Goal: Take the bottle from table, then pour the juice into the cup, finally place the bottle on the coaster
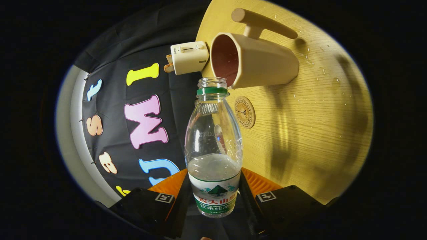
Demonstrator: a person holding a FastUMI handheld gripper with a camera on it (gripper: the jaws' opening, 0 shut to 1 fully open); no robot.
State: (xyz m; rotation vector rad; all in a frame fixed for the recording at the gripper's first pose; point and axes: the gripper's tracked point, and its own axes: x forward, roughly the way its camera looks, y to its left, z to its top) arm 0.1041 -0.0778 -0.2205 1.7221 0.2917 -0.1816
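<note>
Bottle: we hold the bottle (pixel 213 146) between the two fingers of the gripper (pixel 213 196), neck pointing ahead along them toward 12 o'clock, cap off and mouth open.
Grip: both fingers press on the labelled lower body, one on each side, so the tongs are clamped on it.
Step in hand: we judge this to be the pouring step; the whole view is rolled, so the bottle is being tipped toward the cup (pixel 257 60).
Cup: it stands on the table (pixel 317 133), just beyond the bottle's mouth at about 1 o'clock, its dark opening facing us, its handle (pixel 263 21) on the far side.
Mouth and rim: the open neck sits close under the cup's rim; whether they touch, we cannot tell.
Liquid: clear, and it fills only the lower part of the bottle, well short of the neck; we see no stream leaving yet.
Next move: we think it calls for more tilt, with the mouth kept over the opening so nothing runs down the outside.
Coaster: a small round coaster (pixel 245 112) lies on the table at 2 o'clock from the bottle's shoulder, near the cup's base; that is where the bottle goes last.
Look of the bottle: clear ribbed plastic, a green ring at the neck, a green and white label low down.
Table: droplets glint on the wood past the cup.
Other: a cream box with a dial (pixel 188 57) sits at 11 o'clock beside the cup.
</note>
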